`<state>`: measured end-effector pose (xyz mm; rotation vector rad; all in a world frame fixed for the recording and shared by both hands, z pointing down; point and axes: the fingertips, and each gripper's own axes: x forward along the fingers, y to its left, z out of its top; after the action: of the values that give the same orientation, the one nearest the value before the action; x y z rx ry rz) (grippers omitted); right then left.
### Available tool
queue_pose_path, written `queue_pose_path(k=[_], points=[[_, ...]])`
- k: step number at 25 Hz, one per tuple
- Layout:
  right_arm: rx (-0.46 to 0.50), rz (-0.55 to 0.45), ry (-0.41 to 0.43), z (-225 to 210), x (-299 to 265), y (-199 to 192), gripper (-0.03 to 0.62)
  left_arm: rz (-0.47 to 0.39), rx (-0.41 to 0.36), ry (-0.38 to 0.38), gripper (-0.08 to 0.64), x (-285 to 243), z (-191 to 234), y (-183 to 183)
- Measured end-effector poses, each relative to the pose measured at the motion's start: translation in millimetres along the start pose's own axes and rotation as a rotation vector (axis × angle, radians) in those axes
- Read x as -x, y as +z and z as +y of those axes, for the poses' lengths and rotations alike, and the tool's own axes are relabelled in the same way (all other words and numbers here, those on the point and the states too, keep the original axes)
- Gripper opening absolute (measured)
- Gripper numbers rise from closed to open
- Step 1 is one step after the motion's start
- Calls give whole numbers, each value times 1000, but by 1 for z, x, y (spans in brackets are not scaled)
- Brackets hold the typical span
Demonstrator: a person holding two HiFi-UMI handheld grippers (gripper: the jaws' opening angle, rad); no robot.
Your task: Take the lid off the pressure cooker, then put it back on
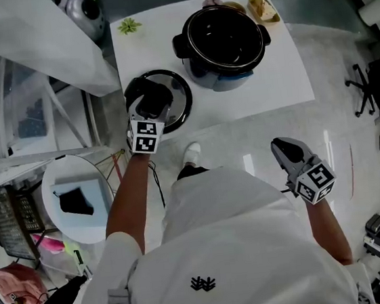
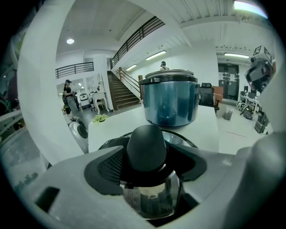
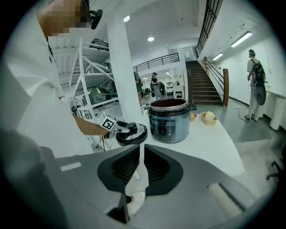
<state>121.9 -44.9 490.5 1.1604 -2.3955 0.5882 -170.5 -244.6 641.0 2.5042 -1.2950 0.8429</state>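
Pressure-cooker lid (image 1: 180,100), round, steel-faced with a dark rim and a black domed knob (image 2: 146,145), lies flat at the near left corner of the white tabletop (image 1: 271,84), off the pot. The left tongs (image 1: 150,99) reach down over it with the knob upright between their jaws. The jaws stand wide, and the ribbed pads seem to sit just off the knob on both sides instead of pressing it, so I judge the lid set down and let go.

What the return trip depends on is direction. The open blue-walled pressure cooker (image 2: 172,105) stands beyond the lid, farther away and to the right, near but not touching it. A round lid has no long axis to line up, so only its centre has to meet the pot's mouth, and the knob gives a straight upward pull. The left hand is much the nearer one. The right tongs (image 3: 141,150) hang low beside the person's body, well apart from the tabletop, with the jaws closed to a thin slit and nothing in them.

A small green plant (image 1: 129,26) and a shallow tray (image 1: 262,9) sit along the far edge. Around the tabletop is a pale glossy floor in a tall hall with a staircase, railings and metal racks
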Motion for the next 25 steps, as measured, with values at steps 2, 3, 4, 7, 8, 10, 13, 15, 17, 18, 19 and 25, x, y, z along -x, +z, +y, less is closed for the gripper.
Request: queue_pose_path(k=[2,3,4,7,8,10,13,15,17,18,19,25], points=[[1,-2,9,-1,-2,0,44,-3,7,17,322,9,2,-1],[3,-3,15,-1,-3,1,44,-5,13,26,325,14,3,-2],[5,-3,22,0,-4,1,44,-2,23,35,325,20,4,-3],[17,-5,45,3,-9,3,44,11,45,55,325,33,5,-9],[21,-7,54,4,-11,3,44,13,49,61,325,37,5,-11],[32,-8,73,6,-14,6,44,14,61,74,325,44,6,-15],[46,-12,96,9,-17,9,44,16,69,90,325,53,5,-18],[52,-13,108,10,-20,10,44,19,75,98,325,58,5,-21],[59,-12,118,12,-22,10,44,22,82,107,325,63,5,-24],[62,-13,123,13,-22,11,44,23,85,111,325,65,6,-26],[64,-14,126,14,-23,12,44,23,87,114,325,67,6,-26],[63,-14,128,14,-21,11,44,21,82,115,325,69,4,-24]])
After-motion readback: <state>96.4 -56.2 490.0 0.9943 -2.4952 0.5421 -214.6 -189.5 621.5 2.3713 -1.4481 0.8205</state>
